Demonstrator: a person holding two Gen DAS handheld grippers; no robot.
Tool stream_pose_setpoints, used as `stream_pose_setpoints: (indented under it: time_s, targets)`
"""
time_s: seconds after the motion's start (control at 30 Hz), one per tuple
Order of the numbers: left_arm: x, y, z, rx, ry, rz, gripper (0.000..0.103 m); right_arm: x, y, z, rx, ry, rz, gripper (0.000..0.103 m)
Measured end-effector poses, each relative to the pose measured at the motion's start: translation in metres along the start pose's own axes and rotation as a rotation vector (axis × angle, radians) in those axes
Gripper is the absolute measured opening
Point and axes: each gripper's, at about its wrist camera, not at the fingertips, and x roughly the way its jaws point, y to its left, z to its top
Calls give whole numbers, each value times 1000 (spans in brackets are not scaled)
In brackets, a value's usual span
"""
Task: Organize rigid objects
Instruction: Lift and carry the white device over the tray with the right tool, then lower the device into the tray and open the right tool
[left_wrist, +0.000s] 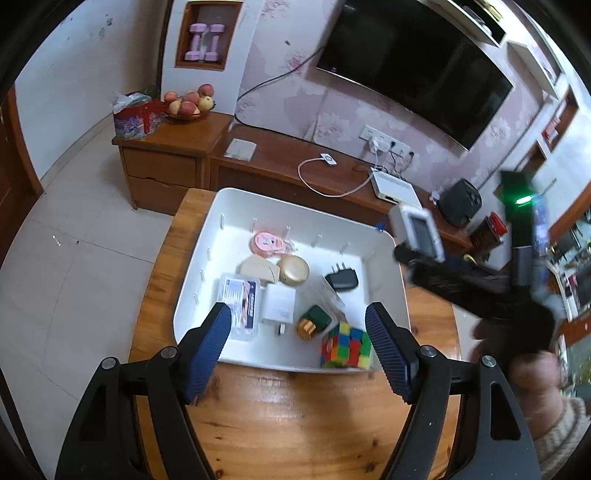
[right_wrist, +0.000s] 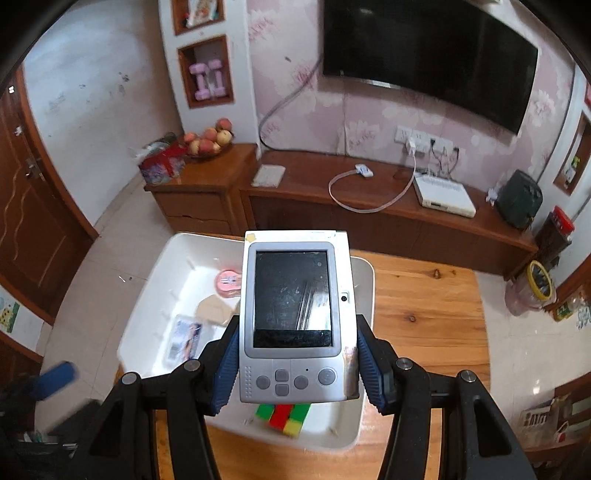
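A white bin stands on the round wooden table. It holds a colour cube, a black charger, a white adapter, a gold lid, a pink case and a boxed card pack. My left gripper is open and empty over the bin's near edge. My right gripper is shut on a grey handheld device and holds it above the bin; it also shows in the left wrist view.
A low wooden TV cabinet stands behind the table with a white router, a charging cable, a fruit bowl and a gift box. A TV hangs above. Tiled floor lies left.
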Motion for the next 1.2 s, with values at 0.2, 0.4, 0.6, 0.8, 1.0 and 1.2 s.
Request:
stream_pose_setpoints:
  time_s: [0.2,0.4,0.6,0.8,1.0,1.2]
  targets:
    - [18,3,-8,-32,55,11,78,79,-7,5,19,107,-47,57]
    - [26,-3,-21,-17,96,23,78,135,-9,-2,17,195,-82,57]
    - [27,-10,-30,-10,123,7,78,159,-7,-8,6,248,-103,57]
    - [22,-14,-33,-2,137,-5,78,147,-2,-8,-14,215,-101,68]
    - [12,-14,-39,-3,153,-5,78,111,-1,-12,-7,158,-74,70]
    - [-8,-14,-49,21,151,-14,78,63,-2,-24,21,116,-58,70]
